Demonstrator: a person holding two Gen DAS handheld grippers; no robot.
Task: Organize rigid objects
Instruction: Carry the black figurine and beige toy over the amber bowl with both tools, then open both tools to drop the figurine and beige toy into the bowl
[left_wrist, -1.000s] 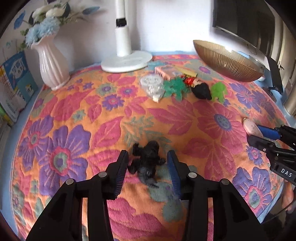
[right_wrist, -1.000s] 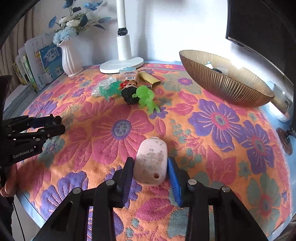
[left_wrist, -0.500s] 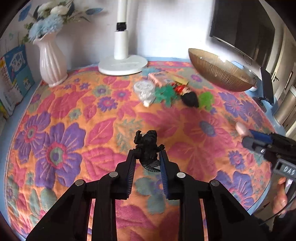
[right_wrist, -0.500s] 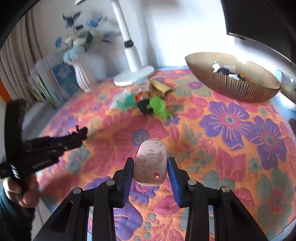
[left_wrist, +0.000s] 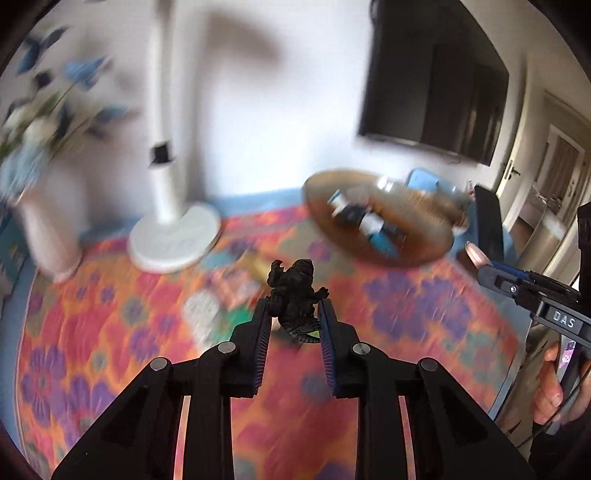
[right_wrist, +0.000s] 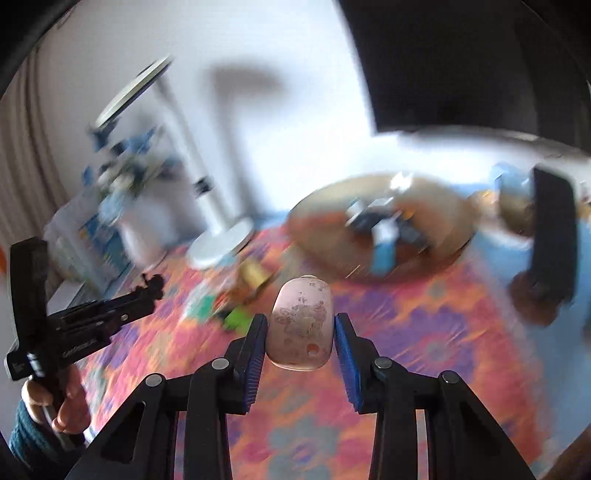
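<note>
Clamping black monster figure (left_wrist: 293, 295) — left gripper (left_wrist: 293, 317) jaws; right gripper (right_wrist: 300, 328) jaws clamp pink pebble-shaped case (right_wrist: 300, 325)

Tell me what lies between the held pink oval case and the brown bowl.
In the right wrist view, only bare floral cloth separates the pink oval case from the brown bowl; blur hides small details.

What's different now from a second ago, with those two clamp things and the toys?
The left hand-held gripper closed on the black monster figure, which lay loose on the floral cloth, and lifted it. The right hand-held gripper raised the pale oval case it already held. Both now face the brown bowl. The small toys by the white lamp base stayed put.
</note>
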